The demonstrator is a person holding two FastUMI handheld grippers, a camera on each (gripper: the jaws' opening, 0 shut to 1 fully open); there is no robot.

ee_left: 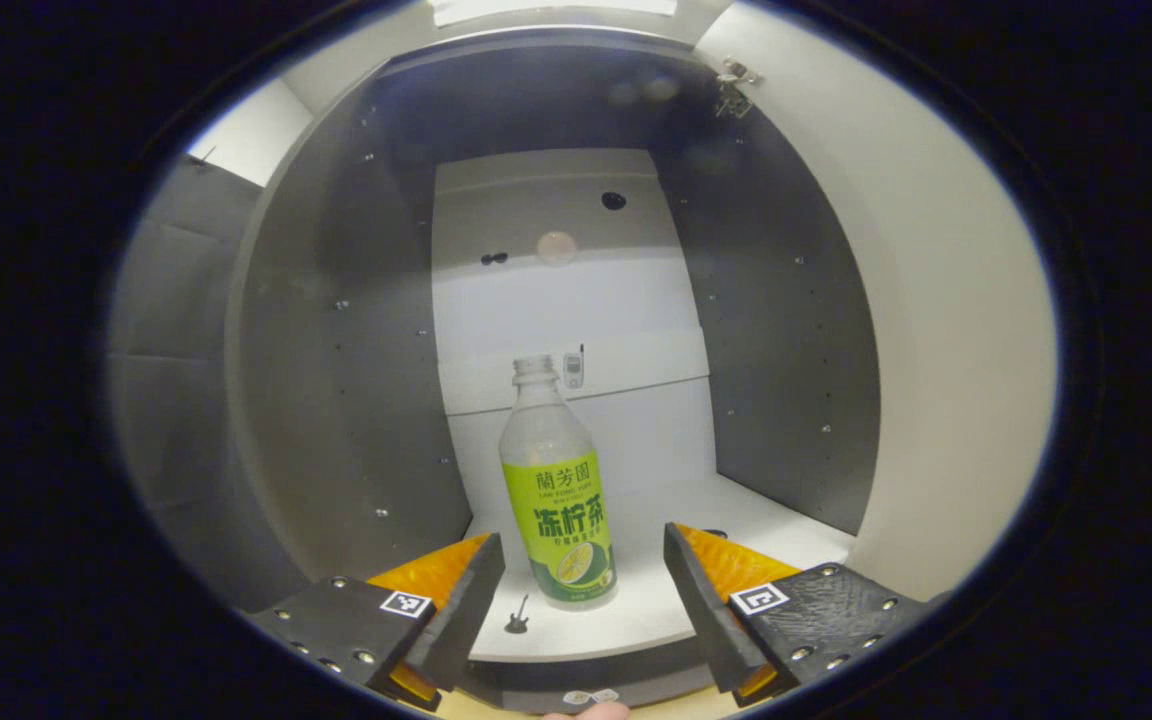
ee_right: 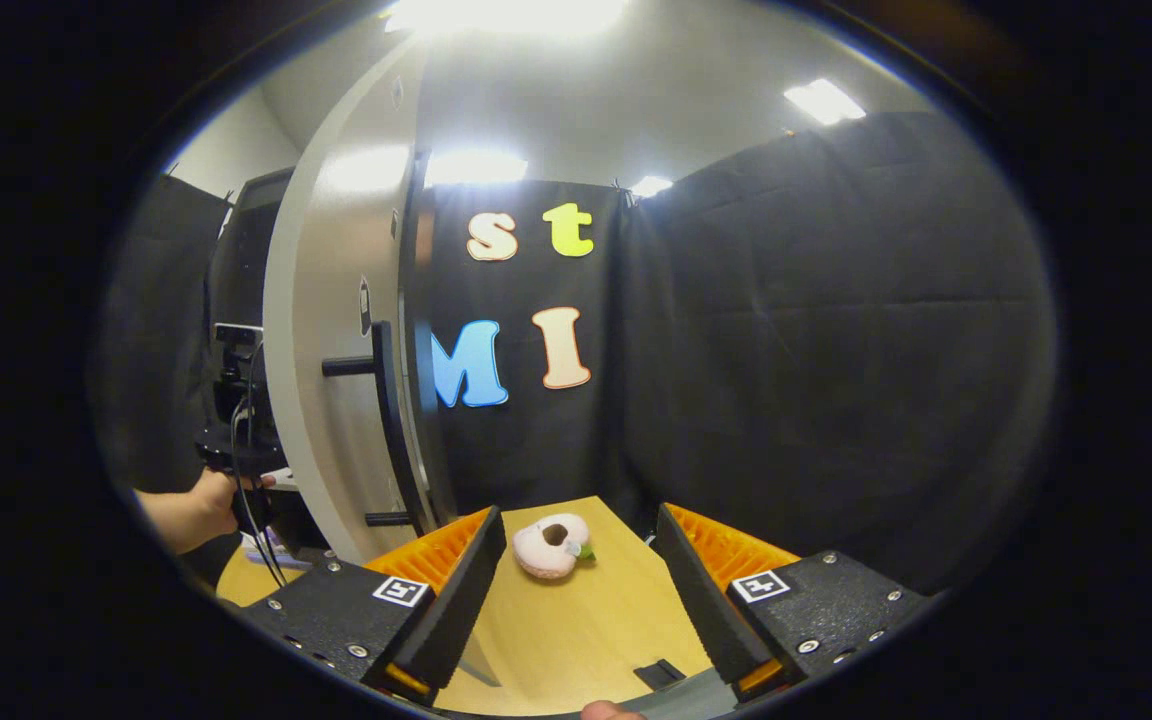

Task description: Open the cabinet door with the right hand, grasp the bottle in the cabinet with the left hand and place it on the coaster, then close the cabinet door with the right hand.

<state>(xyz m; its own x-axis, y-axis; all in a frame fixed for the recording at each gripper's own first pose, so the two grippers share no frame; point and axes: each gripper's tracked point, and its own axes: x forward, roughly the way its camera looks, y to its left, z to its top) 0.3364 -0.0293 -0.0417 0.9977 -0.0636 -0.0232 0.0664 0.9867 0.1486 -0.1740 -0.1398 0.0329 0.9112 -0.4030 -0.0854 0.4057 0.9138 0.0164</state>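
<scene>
A clear bottle [ee_left: 556, 490] with a green label stands upright on the white floor of the cabinet [ee_left: 776, 520], uncapped as far as I can tell. My left gripper [ee_left: 584, 590] is open just in front of it, with the bottle's base between the finger lines but untouched. The cabinet door [ee_right: 336, 340] stands open, seen nearly edge-on at the left of the right gripper view, its black bar handle [ee_right: 386, 420] facing me. A pink, peach-shaped coaster [ee_right: 553, 545] lies on the wooden table [ee_right: 576, 630]. My right gripper [ee_right: 581, 590] hangs open over the table, holding nothing, right of the handle.
The cabinet's dark grey side walls [ee_left: 336, 400] close in on both sides of the bottle, and the open door's pale inner face [ee_left: 946, 350] rises on the right. A person's hand [ee_right: 201, 500] grips a black device behind the door. A small black clip [ee_right: 661, 672] lies on the table.
</scene>
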